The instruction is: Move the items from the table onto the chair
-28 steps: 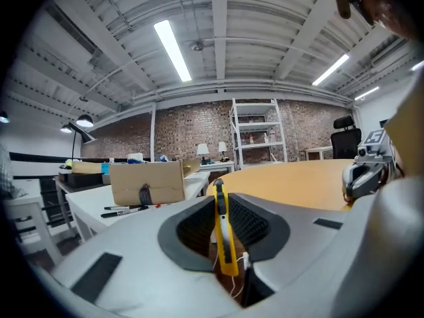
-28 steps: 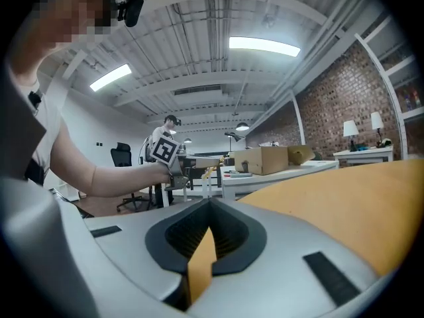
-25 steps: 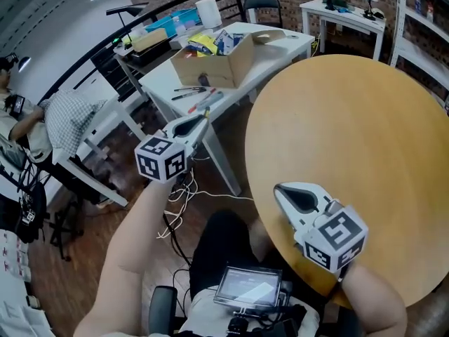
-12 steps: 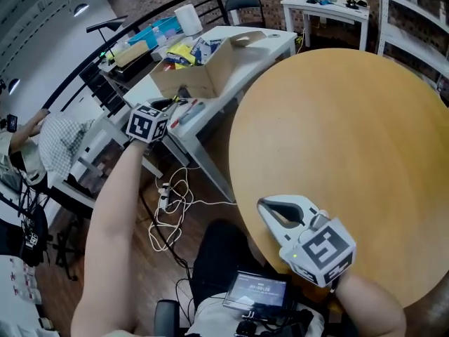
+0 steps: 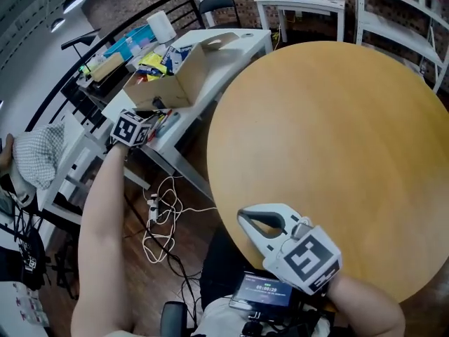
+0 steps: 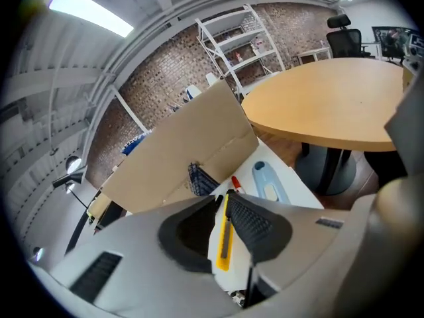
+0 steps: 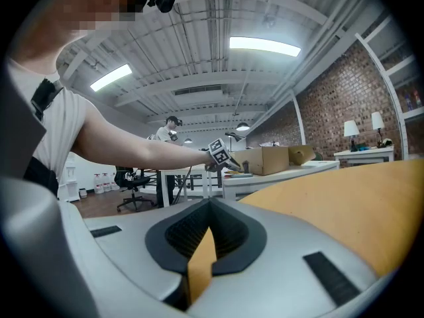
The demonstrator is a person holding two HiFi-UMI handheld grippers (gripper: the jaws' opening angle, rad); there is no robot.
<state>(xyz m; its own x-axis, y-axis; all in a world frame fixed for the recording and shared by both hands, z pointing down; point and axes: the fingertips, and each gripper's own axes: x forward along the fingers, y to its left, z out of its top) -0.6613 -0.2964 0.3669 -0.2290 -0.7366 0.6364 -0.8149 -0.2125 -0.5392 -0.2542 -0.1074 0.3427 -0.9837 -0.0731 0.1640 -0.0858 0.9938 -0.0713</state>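
Cardboard box just beyond yellow cutter

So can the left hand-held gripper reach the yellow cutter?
Probably yes: the left hand-held gripper, jaws just opening, has the yellow cutter between them; nothing covers it.

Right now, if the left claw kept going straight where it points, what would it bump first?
Probably the yellow utility knife lying on the white table. The left claw points down at it, its jaws just opening, the knife showing between them. Depth is hard to judge.
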